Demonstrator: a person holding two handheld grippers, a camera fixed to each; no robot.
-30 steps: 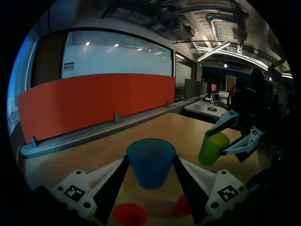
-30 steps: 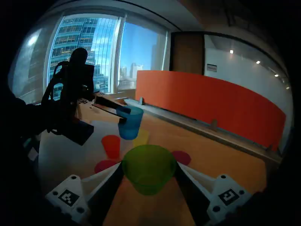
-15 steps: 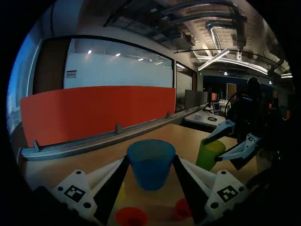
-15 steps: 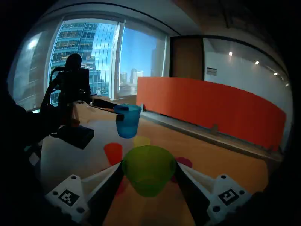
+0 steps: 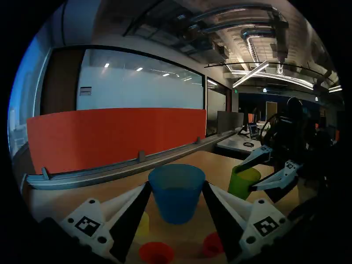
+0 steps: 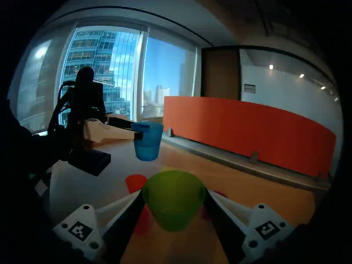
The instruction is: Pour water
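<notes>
As both cups went up since 1 s ago, small cups on counter (image 5: 210, 162) now sit lower in my 2 views. Left tongs (image 5: 176, 185) pinch blue cup (image 5: 177, 200), upright, above counter; right tongs (image 6: 174, 193) pinch green cup (image 6: 174, 207), upright too, near blue one, not touching. I judge: lift done, tilt for pouring not begun; cannot tell which cup has water. Counter: pale wood, red cup (image 5: 155, 252) and yellow cup (image 5: 142, 222) below. Room: orange partition (image 5: 114, 132), glass wall (image 5: 136, 83), windows (image 6: 105, 79) with towers.
</notes>
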